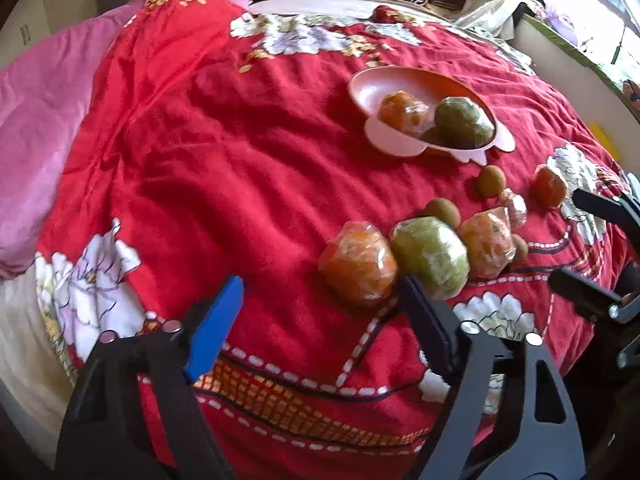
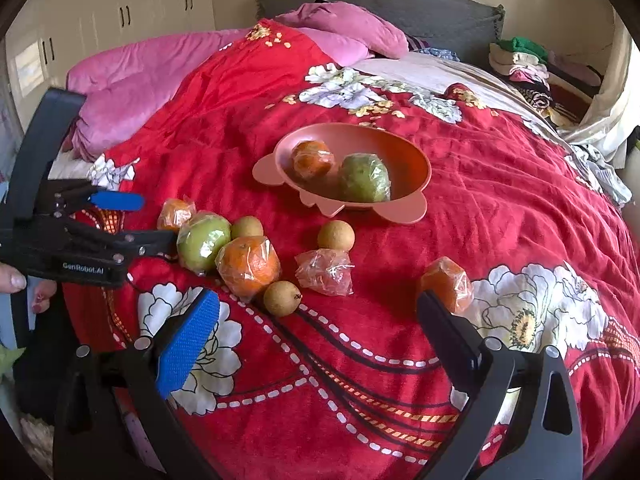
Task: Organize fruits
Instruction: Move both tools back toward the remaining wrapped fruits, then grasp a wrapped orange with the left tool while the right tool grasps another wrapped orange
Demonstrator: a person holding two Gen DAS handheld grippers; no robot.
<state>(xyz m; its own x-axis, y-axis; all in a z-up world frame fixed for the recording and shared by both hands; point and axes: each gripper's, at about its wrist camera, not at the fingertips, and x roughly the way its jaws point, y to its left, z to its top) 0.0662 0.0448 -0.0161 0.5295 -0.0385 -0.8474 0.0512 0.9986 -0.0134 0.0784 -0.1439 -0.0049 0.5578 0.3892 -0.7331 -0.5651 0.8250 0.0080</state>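
A pink bowl (image 1: 372, 92) (image 2: 360, 136) on the red floral bedspread (image 1: 240, 160) holds a wrapped orange (image 1: 402, 110) and a wrapped green fruit (image 1: 464, 122). Nearer lie a wrapped orange (image 1: 358, 268) (image 2: 176, 214), a green fruit (image 1: 432, 256) (image 2: 204, 242), a bigger wrapped orange (image 2: 248, 266) and three small brown fruits (image 2: 336, 235). My left gripper (image 1: 322, 284) (image 2: 158, 219) stands open, its right finger beside the near orange, with no pad pressing on it. My right gripper (image 2: 316, 300) (image 1: 565, 238) is open and empty; another wrapped orange (image 2: 446, 284) lies by its right fingertip.
A pink quilt (image 2: 132, 84) is bunched at the far left of the bed. Folded clothes (image 2: 520, 60) are piled by the grey headboard (image 2: 380, 4). A small crumpled wrapped fruit (image 2: 326, 272) lies mid-bed. A person's hand (image 2: 16, 280) holds the left gripper.
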